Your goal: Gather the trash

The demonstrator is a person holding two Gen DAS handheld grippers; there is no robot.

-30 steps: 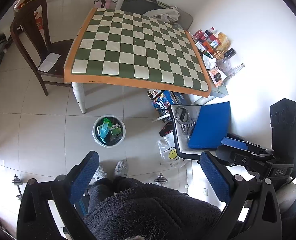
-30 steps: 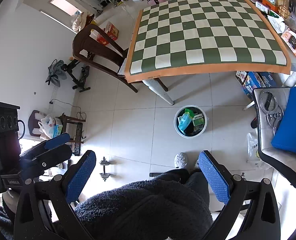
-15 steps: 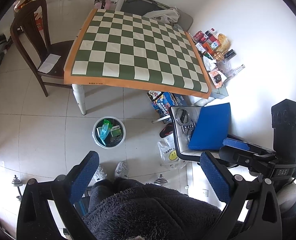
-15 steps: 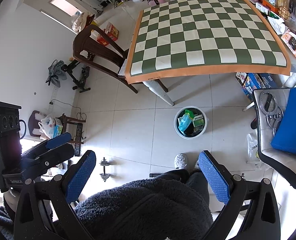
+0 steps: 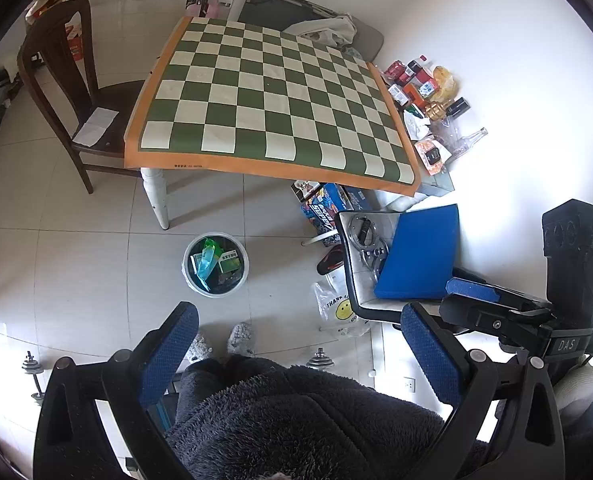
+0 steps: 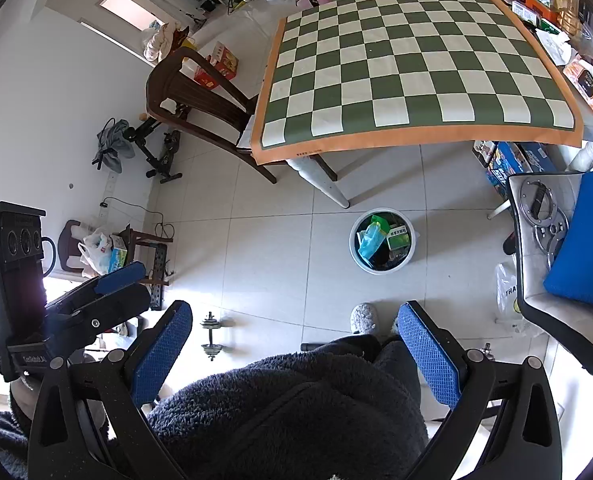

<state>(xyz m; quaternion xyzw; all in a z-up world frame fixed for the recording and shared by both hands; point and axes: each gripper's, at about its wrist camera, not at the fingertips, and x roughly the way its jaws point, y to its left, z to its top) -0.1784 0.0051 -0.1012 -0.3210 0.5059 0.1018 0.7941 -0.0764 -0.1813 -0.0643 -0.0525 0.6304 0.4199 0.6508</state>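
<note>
"DAS" is being shown in pale letters on the black body of the right gripper (image 5: 472, 300), seen from the left wrist view; "THANK" above a yellow smiley is being displayed on a white plastic bag (image 5: 338, 308) just beside the trash bin (image 5: 215, 263); small print on the orange tablecloth (image 5: 264, 168) hem is being rendered too blurred for reading.

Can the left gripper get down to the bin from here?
Probably yes. The left gripper is open and empty, and the bin stands on bare floor ahead of it, beside the table leg. Only the person's feet lie between.
</note>
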